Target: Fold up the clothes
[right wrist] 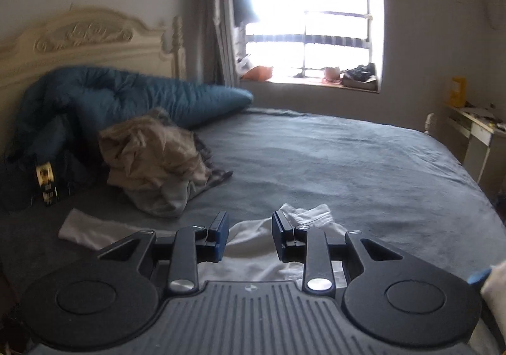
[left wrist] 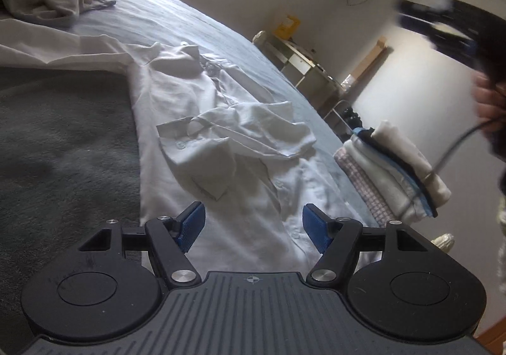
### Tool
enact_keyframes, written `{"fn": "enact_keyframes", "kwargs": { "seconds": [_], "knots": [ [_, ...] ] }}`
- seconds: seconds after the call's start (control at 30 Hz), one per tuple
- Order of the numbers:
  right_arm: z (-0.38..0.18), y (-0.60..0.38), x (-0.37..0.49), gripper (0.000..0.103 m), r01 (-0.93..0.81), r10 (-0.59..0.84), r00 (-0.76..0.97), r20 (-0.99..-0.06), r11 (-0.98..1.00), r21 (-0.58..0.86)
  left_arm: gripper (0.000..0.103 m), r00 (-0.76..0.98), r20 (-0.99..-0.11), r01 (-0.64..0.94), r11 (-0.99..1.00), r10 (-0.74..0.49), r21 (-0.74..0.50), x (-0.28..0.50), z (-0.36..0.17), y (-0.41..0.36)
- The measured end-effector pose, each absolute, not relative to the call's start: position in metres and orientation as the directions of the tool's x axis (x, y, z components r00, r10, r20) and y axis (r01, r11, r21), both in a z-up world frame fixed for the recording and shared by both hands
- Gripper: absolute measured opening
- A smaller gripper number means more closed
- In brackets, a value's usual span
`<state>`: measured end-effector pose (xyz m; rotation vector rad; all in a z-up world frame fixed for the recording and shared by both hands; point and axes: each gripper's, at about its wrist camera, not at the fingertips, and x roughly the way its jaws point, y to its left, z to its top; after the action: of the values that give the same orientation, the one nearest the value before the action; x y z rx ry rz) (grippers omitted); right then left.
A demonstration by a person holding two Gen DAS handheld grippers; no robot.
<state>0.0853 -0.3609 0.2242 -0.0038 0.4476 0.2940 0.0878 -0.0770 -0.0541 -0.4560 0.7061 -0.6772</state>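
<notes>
A white button-up shirt [left wrist: 221, 133] lies spread on the grey bed, one sleeve crumpled across its front and the other stretched out to the left. My left gripper [left wrist: 253, 225] hovers open over the shirt's lower hem, nothing between its blue pads. In the right wrist view, my right gripper [right wrist: 249, 234] is open above the white shirt [right wrist: 253, 260], near its collar end. The right gripper also shows blurred in the left wrist view, held in a hand [left wrist: 487, 98] at the upper right.
A stack of folded clothes [left wrist: 392, 171] sits at the bed's right edge. A pile of beige and grey unfolded clothes [right wrist: 155, 158] lies near a blue duvet [right wrist: 126, 98] by the headboard. Grey bed sheet [right wrist: 348, 165] stretches toward the window. A small table [right wrist: 474, 127] stands on the right.
</notes>
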Motion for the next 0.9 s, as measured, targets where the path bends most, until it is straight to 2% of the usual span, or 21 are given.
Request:
{"fn": "enact_keyframes", "kwargs": {
  "seconds": [0.07, 0.2, 0.43, 0.57, 0.73, 0.9],
  "knots": [
    [0.251, -0.406, 0.047, 0.032, -0.213, 0.242, 0.900, -0.364, 0.970, 0.118, 0.069, 0.565, -0.443, 0.411, 0.703, -0.696, -0.581, 0.092, -0.055, -0.078],
    [0.275, -0.474, -0.037, 0.032, -0.091, 0.129, 0.950, -0.284, 0.986, 0.142, 0.069, 0.565, -0.462, 0.424, 0.721, -0.683, -0.548, 0.100, -0.055, -0.081],
    [0.170, -0.521, -0.094, 0.032, 0.054, 0.047, 0.889, -0.455, 0.977, 0.206, 0.069, 0.607, -0.520, 0.459, 0.799, -0.601, -0.388, 0.114, -0.041, -0.098],
    [0.073, -0.536, -0.070, 0.032, 0.123, 0.044, 0.816, -0.576, 0.961, 0.248, 0.069, 0.645, -0.558, 0.484, 0.844, -0.522, -0.230, 0.121, -0.036, -0.117],
    [0.009, -0.542, -0.055, 0.032, 0.124, 0.079, 0.818, -0.570, 0.943, 0.310, 0.069, 0.660, -0.627, 0.480, 0.874, -0.414, -0.072, 0.130, -0.044, -0.133],
    [-0.011, -0.532, -0.053, 0.032, 0.082, 0.148, 0.849, -0.507, 0.911, 0.403, 0.069, 0.658, -0.623, 0.513, 0.858, -0.422, -0.039, 0.129, -0.037, -0.135]
  ]
}}
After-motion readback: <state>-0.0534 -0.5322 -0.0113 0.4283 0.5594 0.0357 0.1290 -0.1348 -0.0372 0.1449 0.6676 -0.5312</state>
